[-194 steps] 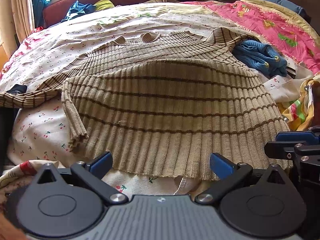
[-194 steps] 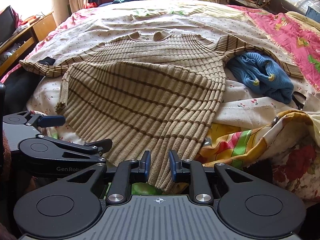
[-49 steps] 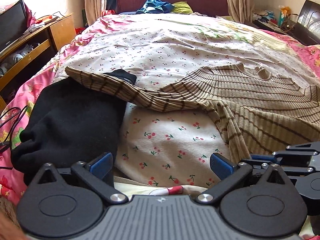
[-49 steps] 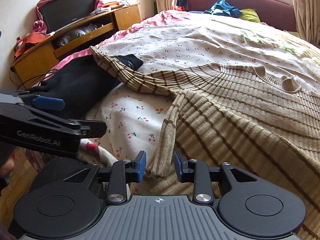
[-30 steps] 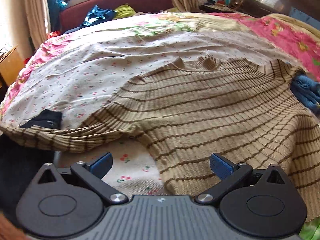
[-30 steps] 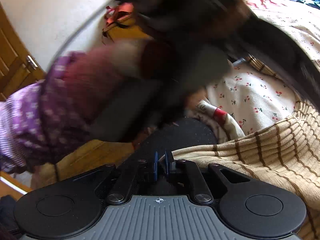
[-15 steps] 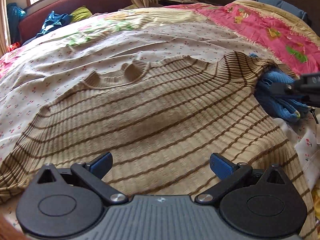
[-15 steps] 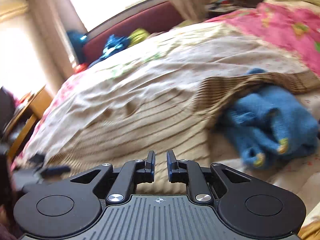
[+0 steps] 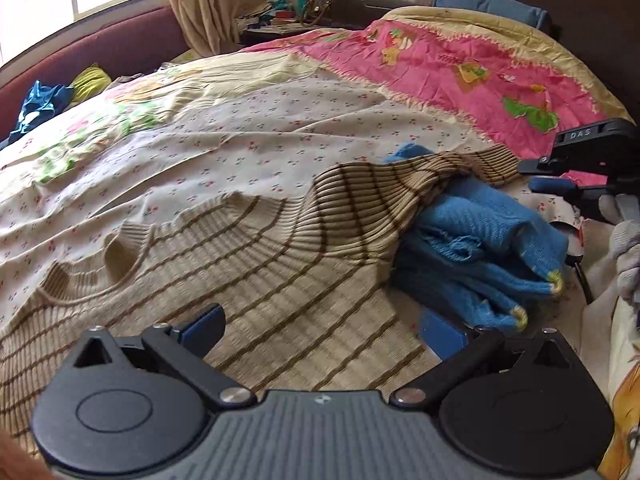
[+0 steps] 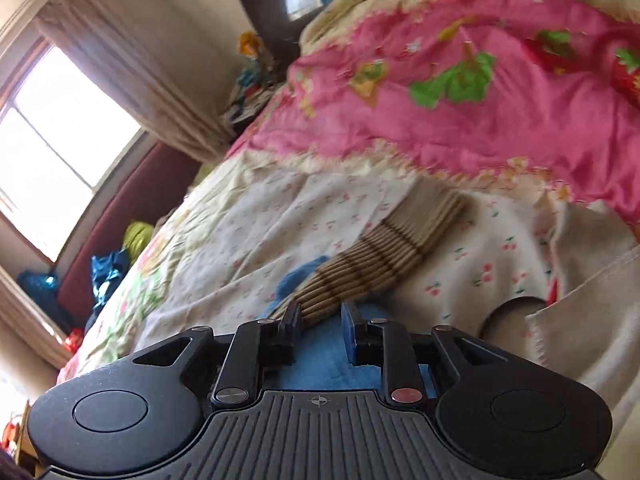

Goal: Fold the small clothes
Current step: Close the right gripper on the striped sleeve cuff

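Left wrist view: the ribbed beige sweater [image 9: 280, 272] with thin brown stripes lies flat on the cherry-print bed sheet [image 9: 240, 136], its sleeve draped over a fuzzy blue knit garment [image 9: 480, 248]. The left gripper [image 9: 320, 326] has fingers spread wide, empty. Only the right wrist view shows the right gripper [image 10: 320, 320], whose fingers have just been opening, parted over the sleeve cuff [image 10: 404, 228] without pinching it.

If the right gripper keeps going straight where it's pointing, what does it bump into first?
Most likely the striped sweater's sleeve, which lies just ahead of the right gripper, draped over the blue knit garment. Its jaws have just been opening and hold nothing. Depth is hard to judge.
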Motion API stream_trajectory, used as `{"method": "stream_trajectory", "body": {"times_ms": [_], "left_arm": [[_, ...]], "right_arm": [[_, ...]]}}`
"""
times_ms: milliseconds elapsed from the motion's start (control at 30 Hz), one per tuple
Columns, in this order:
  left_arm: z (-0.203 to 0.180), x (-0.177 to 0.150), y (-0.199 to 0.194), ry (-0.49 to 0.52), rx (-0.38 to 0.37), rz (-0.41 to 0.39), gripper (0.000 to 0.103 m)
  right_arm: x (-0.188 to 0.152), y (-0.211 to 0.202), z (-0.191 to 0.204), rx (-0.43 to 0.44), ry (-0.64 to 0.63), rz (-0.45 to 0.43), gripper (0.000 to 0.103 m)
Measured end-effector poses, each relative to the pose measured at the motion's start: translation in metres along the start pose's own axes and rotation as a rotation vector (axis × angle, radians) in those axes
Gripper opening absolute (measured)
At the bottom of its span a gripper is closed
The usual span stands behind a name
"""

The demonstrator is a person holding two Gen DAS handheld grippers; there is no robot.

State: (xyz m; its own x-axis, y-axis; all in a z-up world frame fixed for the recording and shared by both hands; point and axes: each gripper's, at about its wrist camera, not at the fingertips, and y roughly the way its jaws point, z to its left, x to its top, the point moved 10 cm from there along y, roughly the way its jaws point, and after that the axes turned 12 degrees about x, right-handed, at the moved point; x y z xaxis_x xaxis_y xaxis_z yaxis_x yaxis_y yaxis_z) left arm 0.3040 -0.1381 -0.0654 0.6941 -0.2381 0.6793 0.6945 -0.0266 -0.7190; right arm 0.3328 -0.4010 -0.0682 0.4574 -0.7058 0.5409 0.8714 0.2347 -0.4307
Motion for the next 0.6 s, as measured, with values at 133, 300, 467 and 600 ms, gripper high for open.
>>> {"method": "stream_trajectory", "body": {"times_ms": [133, 300, 467, 600], "left_arm": [[-0.029, 0.011, 0.011, 0.033, -0.025, 0.008, 0.103], [-0.045, 0.017, 0.018, 0.047, -0.031, 0.013, 0.103], [-0.055, 0.019, 0.025, 0.044, -0.037, 0.025, 0.103], [-0.057, 0.015, 0.028, 0.045, -0.032, 0.033, 0.103]], "right_arm": [[0.007, 0.022, -0.042, -0.007, 0.139, 0.023, 0.023], [0.02, 0.046, -0.071, -0.029, 0.215, -0.006, 0.023], [0.027, 0.069, -0.078, -0.016, 0.234, -0.027, 0.023], [0.033, 0.078, -0.076, 0.014, 0.254, -0.048, 0.023]]}}
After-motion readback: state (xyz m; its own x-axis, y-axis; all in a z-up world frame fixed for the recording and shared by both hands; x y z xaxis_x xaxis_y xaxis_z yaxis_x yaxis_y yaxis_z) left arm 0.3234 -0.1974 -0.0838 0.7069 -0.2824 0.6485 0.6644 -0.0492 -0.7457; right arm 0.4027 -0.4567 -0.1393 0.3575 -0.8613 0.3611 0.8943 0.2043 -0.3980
